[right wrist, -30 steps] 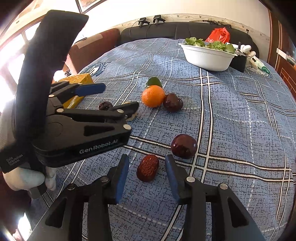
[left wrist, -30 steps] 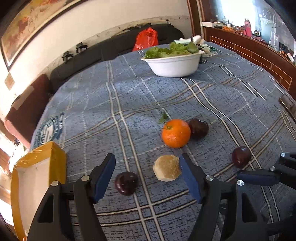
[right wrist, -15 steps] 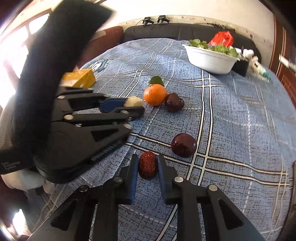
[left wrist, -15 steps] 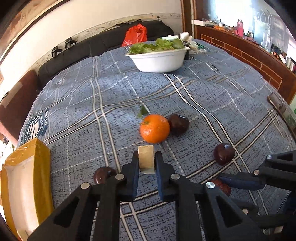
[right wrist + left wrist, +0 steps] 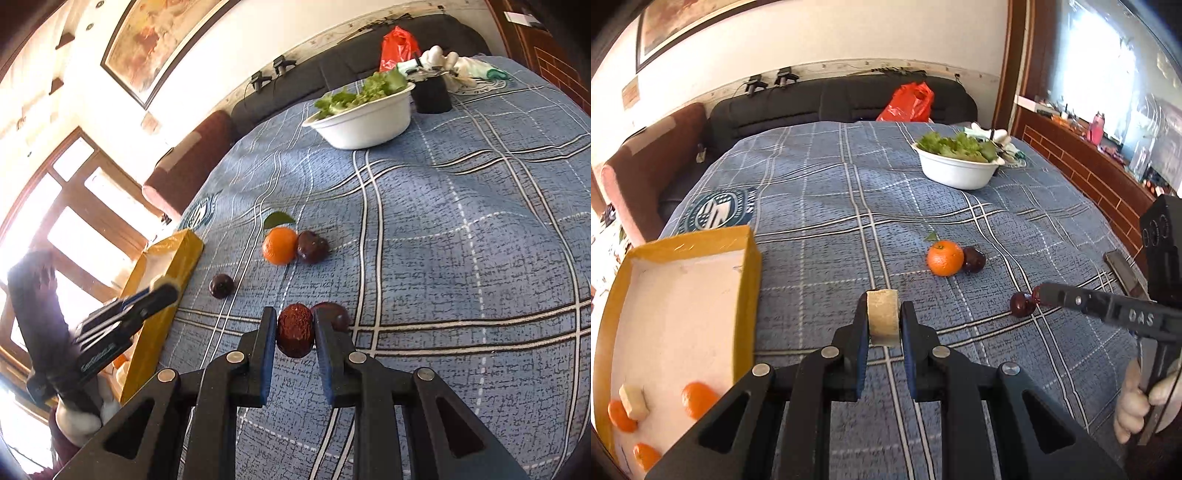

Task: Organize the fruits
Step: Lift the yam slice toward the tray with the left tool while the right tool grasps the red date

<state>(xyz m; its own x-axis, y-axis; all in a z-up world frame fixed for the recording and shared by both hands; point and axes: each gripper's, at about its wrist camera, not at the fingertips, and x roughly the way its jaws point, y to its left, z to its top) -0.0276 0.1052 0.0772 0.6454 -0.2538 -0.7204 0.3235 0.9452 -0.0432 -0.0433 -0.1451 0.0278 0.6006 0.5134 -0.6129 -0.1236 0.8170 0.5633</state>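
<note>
Your left gripper (image 5: 883, 322) now pinches pale tan fruit slice (image 5: 882, 319), right gripper (image 5: 294, 332) pinches wrinkled red date (image 5: 295, 329); both lifted off cloth. Carry to yellow cardboard box (image 5: 748, 295).

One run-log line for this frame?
left claw: shut on pale round slice | right claw: shut on wrinkled red date | yellow box: partly filled
</note>
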